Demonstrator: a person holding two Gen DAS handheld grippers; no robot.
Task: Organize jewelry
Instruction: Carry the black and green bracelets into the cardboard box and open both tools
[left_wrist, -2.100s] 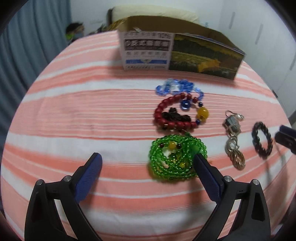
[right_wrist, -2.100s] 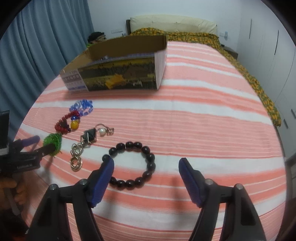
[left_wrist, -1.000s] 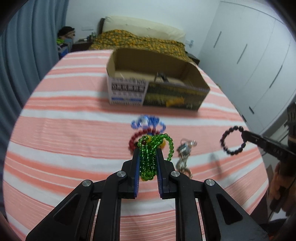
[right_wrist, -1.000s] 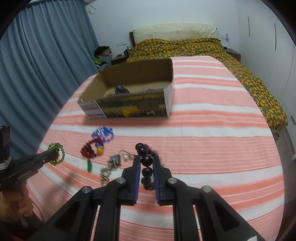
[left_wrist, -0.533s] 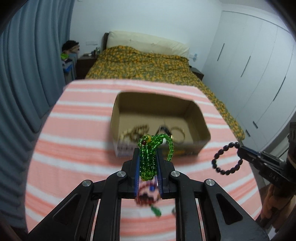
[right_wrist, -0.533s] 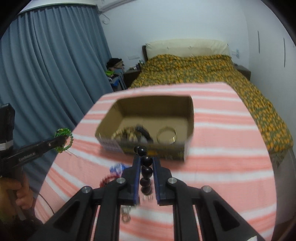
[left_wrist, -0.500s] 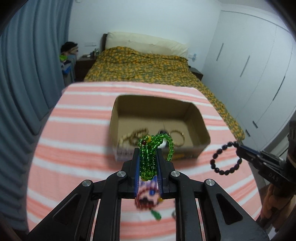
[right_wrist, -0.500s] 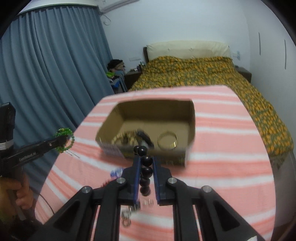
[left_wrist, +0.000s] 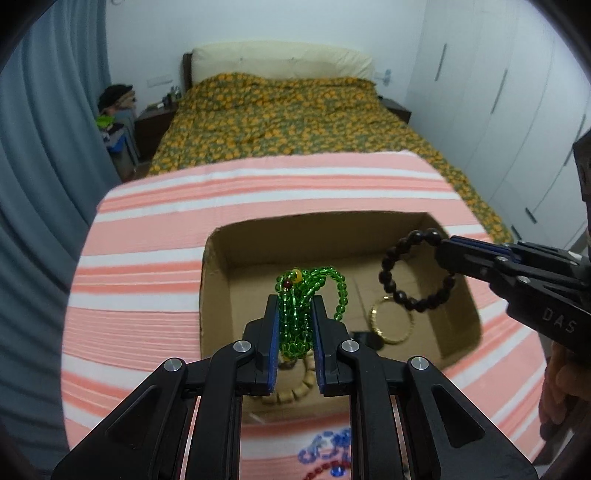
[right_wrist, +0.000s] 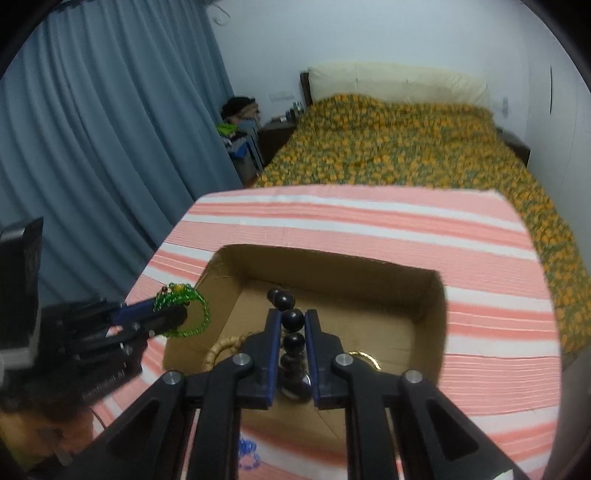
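The green bead bracelet (left_wrist: 300, 306) sits bunched between the blue pads of the left tongs (left_wrist: 295, 314), which are closed tight on it; a few loops stick up past the tips and one strand hangs off to the right. It is held in the air over the open cardboard box (left_wrist: 214, 280), above the box's left half. In the right wrist view the same green bracelet (right_wrist: 183, 308) shows at the tip of the left tongs (right_wrist: 166, 314), just at the box's left wall (right_wrist: 207, 280).

The black bead bracelet (left_wrist: 417, 271) hangs as an open ring from the right tongs (left_wrist: 448, 254), which pinch it at its upper right side, over the right half of the box. From the right wrist camera the black beads (right_wrist: 290, 325) run in a line between the pads of the right tongs (right_wrist: 291, 325), closed on them, with two beads standing out beyond the tips.

Inside the box lie a gold bangle (left_wrist: 393, 321) on the floor under the black bracelet, and a tan wooden bead bracelet (left_wrist: 291, 393) close to the near wall, partly hidden by the left tongs. A small dark item beside the bangle is too unclear to name.

The box stands on a worktop covered with a pink-and-white striped cloth (left_wrist: 140, 280). On the cloth in front of the box lie a blue bead piece (left_wrist: 327, 445) and red beads (left_wrist: 328, 470) touching it. Behind the worktop is a bed with an orange-patterned cover (left_wrist: 295, 114), and blue curtains (right_wrist: 92, 147) hang on the left.
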